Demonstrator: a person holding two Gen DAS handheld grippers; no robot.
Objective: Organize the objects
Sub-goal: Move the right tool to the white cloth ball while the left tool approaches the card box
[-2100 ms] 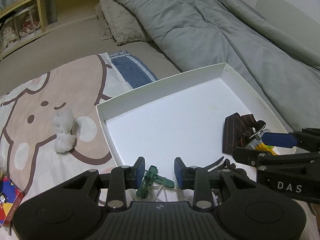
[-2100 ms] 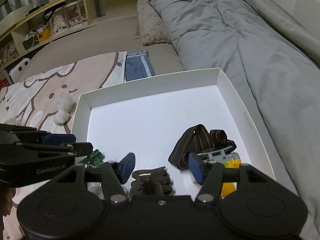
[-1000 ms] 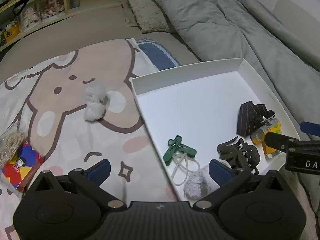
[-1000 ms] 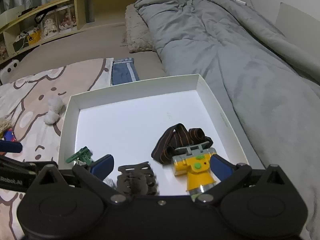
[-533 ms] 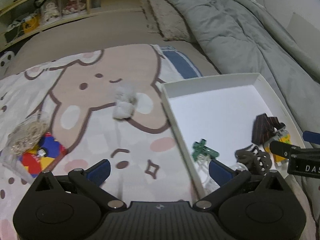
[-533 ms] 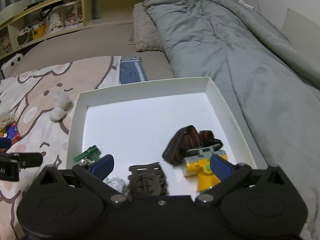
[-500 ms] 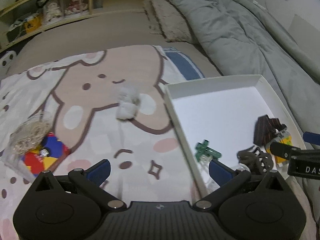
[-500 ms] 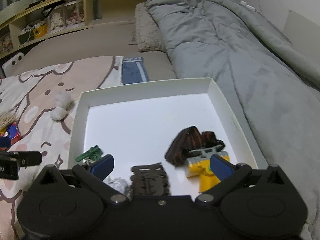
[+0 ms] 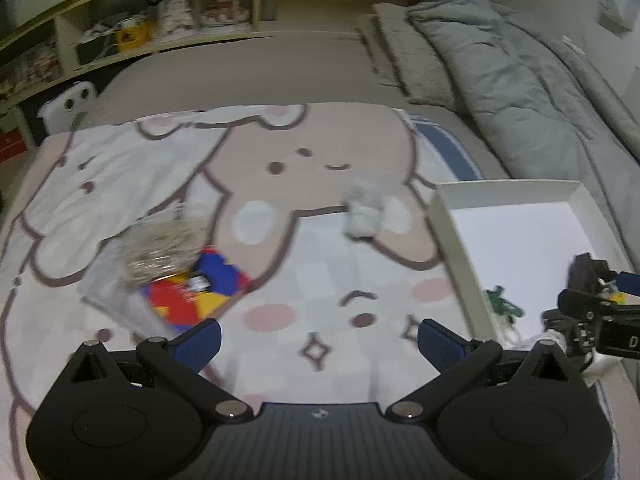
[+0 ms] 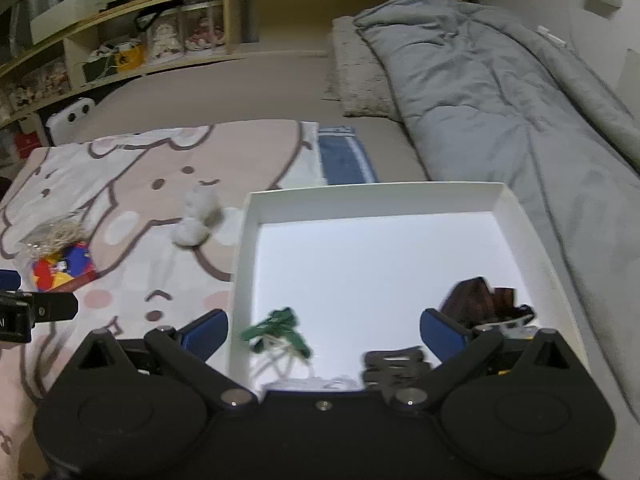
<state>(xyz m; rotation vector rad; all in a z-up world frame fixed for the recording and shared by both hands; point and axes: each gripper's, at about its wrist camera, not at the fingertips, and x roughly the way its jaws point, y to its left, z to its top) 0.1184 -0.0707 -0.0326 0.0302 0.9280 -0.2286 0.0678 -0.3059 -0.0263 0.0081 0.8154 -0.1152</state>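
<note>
A white shallow box [image 10: 520, 208] [image 9: 456, 232] lies on the bed and holds a green clip [image 10: 280, 322] [image 9: 502, 306], a dark hair claw [image 10: 394, 366], a brown strap [image 10: 476, 300] and a pale wad. On the cartoon blanket lie a white fluffy wad [image 9: 362, 212] [image 10: 198, 216], a colourful packet [image 9: 200, 298] [image 10: 64, 266] and a clear bag of pale bands [image 9: 160, 244]. My left gripper [image 9: 318, 340] hangs open over the blanket, left of the box. My right gripper [image 10: 324, 330] is open above the box's near edge. Both hold nothing.
A grey duvet [image 10: 500, 100] covers the bed's right side, with a textured pillow [image 10: 360, 80] beside it. A folded blue cloth [image 10: 344, 160] lies behind the box. Wooden shelves [image 10: 160, 40] with small items run along the back.
My left gripper opened, letting go of the green clip in the box, and swung left over the blanket. My right gripper opened too and drew back and left from the box.
</note>
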